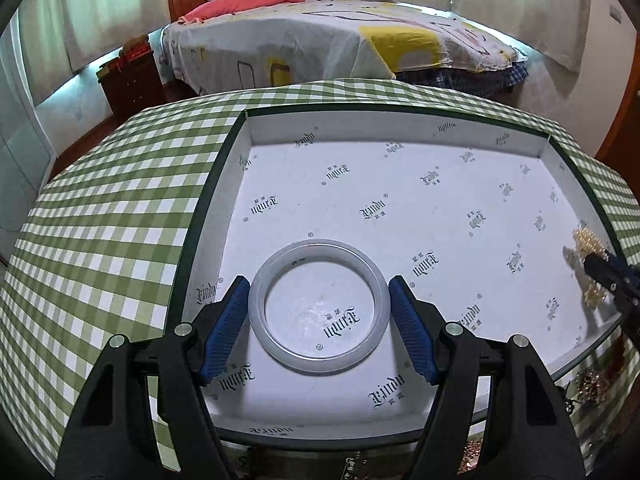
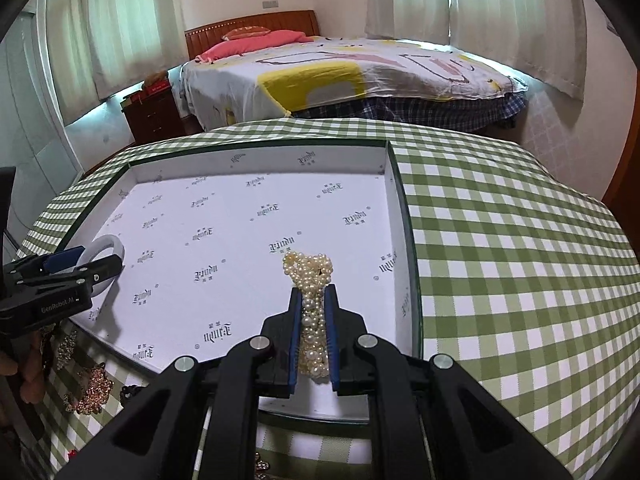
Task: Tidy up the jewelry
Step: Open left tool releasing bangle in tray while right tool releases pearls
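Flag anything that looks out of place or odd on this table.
A heap of gold-coloured jewelry lies loose on the tablecloth outside the box, near its front left corner. Nothing looks spilled or damaged: the bangle sits between the left gripper's pads, and the right gripper pinches the pearl bracelet.

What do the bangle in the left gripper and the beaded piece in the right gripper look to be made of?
Bangle: milky, translucent and smooth with a soft sheen, so jade-like stone or glass; the look cannot settle which. Beaded piece: clustered cream beads with a pearly lustre, either pearls or imitation. Tray: white printed paper lining, probably cardboard.
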Motion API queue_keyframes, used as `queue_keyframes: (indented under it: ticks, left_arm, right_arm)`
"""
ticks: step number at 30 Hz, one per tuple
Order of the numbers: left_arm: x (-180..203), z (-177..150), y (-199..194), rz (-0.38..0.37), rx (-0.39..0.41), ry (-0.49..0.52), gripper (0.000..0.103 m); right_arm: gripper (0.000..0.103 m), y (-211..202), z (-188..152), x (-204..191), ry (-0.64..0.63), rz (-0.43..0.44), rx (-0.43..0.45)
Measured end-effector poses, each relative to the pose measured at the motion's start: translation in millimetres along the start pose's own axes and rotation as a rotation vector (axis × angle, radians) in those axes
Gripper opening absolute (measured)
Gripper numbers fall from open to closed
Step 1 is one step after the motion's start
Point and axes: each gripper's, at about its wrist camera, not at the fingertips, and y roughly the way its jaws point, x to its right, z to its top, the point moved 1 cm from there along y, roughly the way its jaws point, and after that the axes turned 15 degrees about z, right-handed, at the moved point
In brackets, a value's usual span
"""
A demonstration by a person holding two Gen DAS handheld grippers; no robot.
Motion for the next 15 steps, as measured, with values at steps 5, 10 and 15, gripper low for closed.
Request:
queue_keyframes:
  ticks: [5, 10, 15]
  left_arm:
    - [3.4, 0.0, 0.3, 0.003, 0.013, 0.001, 0.07]
    - [2.8, 0.0, 1.3, 0.008, 0.025, 0.006, 0.072]
    - [3.0, 0.1, 2.2, 0.009, 0.025, 0.011, 0.077]
  right_arm:
    - [0.012, 0.9, 0.9, 6.5, 0.017, 0.001, -0.008]
    - [0.016, 0.8, 0.8, 5.2, 0.006, 0.0, -0.012]
    - [0.033, 0.2, -0.2, 1.2, -0.015, 0.01, -0.01]
